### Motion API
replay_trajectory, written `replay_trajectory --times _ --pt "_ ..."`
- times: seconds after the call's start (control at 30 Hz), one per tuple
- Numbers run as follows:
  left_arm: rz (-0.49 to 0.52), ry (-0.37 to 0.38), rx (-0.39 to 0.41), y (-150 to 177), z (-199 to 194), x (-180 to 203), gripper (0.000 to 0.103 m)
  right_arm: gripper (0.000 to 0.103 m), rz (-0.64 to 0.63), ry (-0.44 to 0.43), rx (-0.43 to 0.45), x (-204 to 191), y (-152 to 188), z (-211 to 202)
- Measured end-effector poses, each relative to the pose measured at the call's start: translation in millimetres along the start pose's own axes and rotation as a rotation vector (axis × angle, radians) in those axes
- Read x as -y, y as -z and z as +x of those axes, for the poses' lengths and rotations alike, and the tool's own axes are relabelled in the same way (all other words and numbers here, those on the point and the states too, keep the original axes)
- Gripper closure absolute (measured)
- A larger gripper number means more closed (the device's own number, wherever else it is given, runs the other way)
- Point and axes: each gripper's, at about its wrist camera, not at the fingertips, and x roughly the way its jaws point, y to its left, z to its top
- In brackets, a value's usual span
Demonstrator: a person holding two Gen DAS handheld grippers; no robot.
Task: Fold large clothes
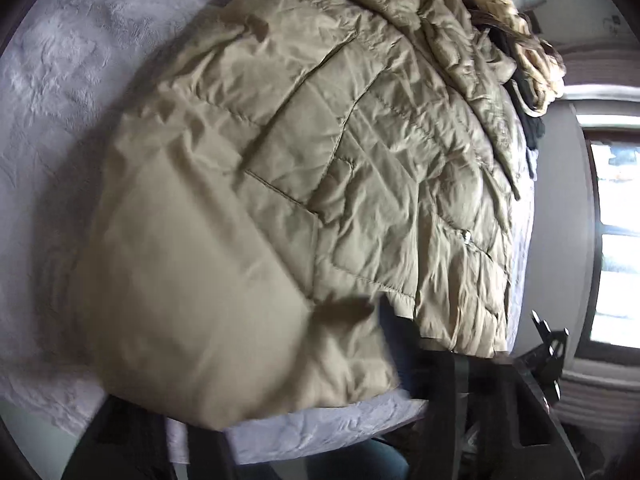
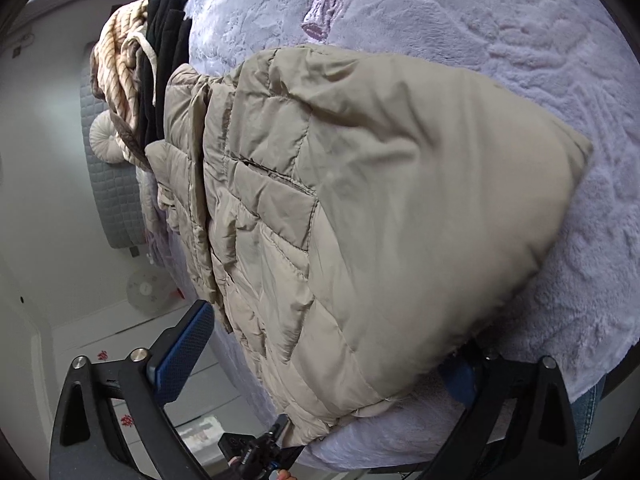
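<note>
**Right wrist view: beige puffer jacket on the bed, both claws at its near edge**

Right wrist view, nearest first: right claw (image 2: 320, 364) stands wide open, blue-padded finger (image 2: 182, 354) on the left clear of the fabric, the other finger (image 2: 464, 376) partly hidden under the jacket's near corner. Pads are not pressing on anything. The quilted beige puffer jacket (image 2: 340, 208) lies between and beyond the fingers, spread flat on the bed (image 2: 520, 40), which has a fluffy lavender cover. A smooth unquilted panel of the jacket lies nearest the claw on the right; the quilted part runs along the bed's left edge. The other gripper (image 2: 256, 450) shows at bottom centre, by the jacket's lower corner.

Left wrist view: left claw (image 1: 312, 392) is at the bottom, dark fingers blurred and mostly hidden by the jacket's hem, which drapes over them. Jaws look partly closed; cannot tell whether the pads grip the fabric.

Farther off: a black garment (image 2: 168, 48) and a tan striped garment (image 2: 120, 52) are piled touching the jacket's far end. Beyond, a grey quilted headboard (image 2: 108, 168), a round cushion (image 2: 102, 134), and a fan (image 2: 146, 288) on the floor. A window (image 1: 616, 240) at right in the left view.
</note>
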Motion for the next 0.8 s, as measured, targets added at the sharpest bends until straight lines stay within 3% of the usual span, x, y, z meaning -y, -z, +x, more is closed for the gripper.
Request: replay_trajectory --times 0.07,0.1,0.13,0.3,0.47,0.8 --pt "0.039 0.018 0.009 -2.1 -8.3 -0.6 0.078 0.039 0.024 -0.003 0.013 4.3 2.2 -2.7" --pt "0.05 0.028 0.011 -3.3 -12.7 -1.1 0.08 0.074 0.041 0.021 0.016 7.7 2.8 -3.1" --pt "0.056 0.034 0.011 -4.1 -15.4 -1.2 0.082 0.089 0.051 0.044 0.021 10.6 3.7 -3.7" --pt "0.09 0.052 0.042 -11.4 -35.4 9.2 0.082 0.093 -0.046 0.03 0.027 -5.3 10.3 -10.7" --pt "0.117 0.087 0.131 -31.2 -69.0 34.2 0.082 0.094 -0.136 -0.031 -0.002 -42.7 4.6 -19.4" --pt "0.136 0.117 0.428 -111.1 -138.9 109.0 0.082 0.094 -0.488 -0.08 -0.097 -206.8 -48.3 6.3"
